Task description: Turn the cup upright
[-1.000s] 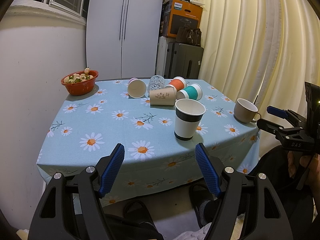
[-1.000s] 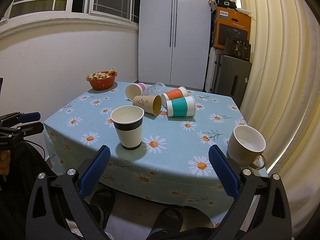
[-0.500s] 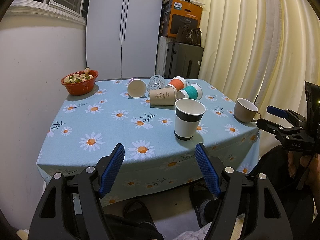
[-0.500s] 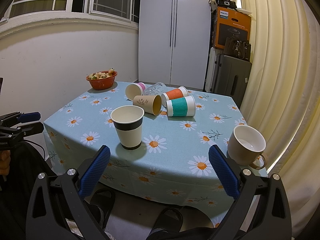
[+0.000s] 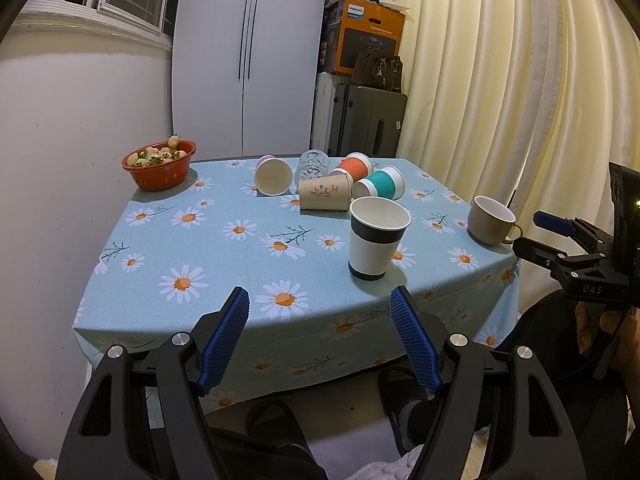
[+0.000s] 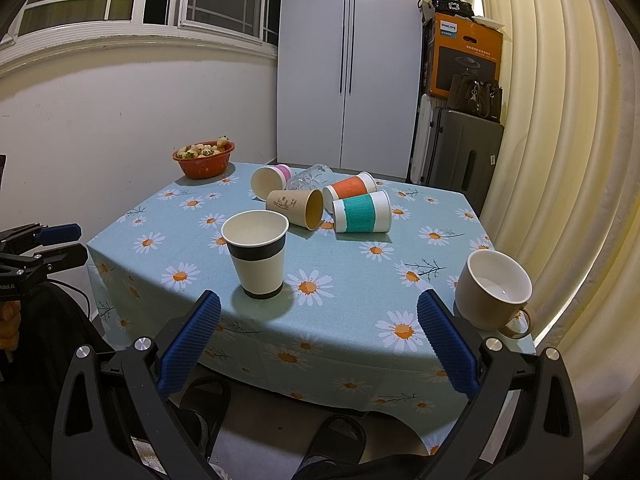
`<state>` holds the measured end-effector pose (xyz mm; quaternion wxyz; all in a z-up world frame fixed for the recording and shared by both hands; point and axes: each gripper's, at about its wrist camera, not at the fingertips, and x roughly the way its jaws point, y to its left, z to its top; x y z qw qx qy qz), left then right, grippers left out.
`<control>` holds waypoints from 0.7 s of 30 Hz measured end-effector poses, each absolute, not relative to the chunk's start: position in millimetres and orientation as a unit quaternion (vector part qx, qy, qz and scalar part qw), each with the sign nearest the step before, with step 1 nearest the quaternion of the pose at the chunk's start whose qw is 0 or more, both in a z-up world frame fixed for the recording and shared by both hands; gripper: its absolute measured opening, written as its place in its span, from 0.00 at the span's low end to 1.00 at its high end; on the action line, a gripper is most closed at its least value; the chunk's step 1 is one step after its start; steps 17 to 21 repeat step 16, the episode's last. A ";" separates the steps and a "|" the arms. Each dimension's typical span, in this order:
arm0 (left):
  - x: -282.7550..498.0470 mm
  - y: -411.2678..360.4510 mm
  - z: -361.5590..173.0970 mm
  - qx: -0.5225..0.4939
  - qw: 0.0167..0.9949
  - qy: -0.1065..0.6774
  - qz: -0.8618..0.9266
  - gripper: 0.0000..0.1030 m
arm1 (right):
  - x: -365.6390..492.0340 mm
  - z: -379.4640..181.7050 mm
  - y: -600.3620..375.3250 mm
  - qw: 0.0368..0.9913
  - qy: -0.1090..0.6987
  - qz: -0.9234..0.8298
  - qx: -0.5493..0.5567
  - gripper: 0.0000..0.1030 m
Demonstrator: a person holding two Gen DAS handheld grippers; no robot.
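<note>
A white paper cup with a black band [image 5: 375, 240] [image 6: 258, 254] stands upright near the table's front. A beige mug [image 5: 489, 220] [image 6: 494, 290] stands upright at the right edge. Behind them several cups lie on their sides: a pink one [image 5: 273, 175] [image 6: 269, 180], a clear glass [image 5: 313, 163] [image 6: 310, 176], a brown one [image 5: 325, 193] [image 6: 298, 206], an orange one [image 5: 354, 167] [image 6: 350, 188] and a teal one [image 5: 380, 186] [image 6: 362, 212]. My left gripper [image 5: 320, 338] and right gripper [image 6: 318, 340] are both open and empty, held short of the table's front edge.
The table [image 5: 180, 256] [image 6: 400, 272] has a blue daisy cloth. A red bowl of fruit [image 5: 160, 164] [image 6: 205, 159] sits at the back left. A curtain [image 6: 568, 152] hangs close on the right, a wall on the left, a cupboard [image 5: 244, 64] and suitcase behind.
</note>
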<state>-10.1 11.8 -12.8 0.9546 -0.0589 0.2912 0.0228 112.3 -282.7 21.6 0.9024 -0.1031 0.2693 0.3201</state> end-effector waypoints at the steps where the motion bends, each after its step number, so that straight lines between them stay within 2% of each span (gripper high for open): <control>1: -9.9 11.8 -12.9 -0.059 0.955 0.291 0.023 0.69 | 112.6 21.7 -282.3 0.902 0.269 0.320 -0.103 0.95; 21: -8.5 11.3 -15.5 -0.058 0.954 0.294 0.021 0.69 | 112.7 22.1 -281.9 0.902 0.270 0.320 -0.104 0.95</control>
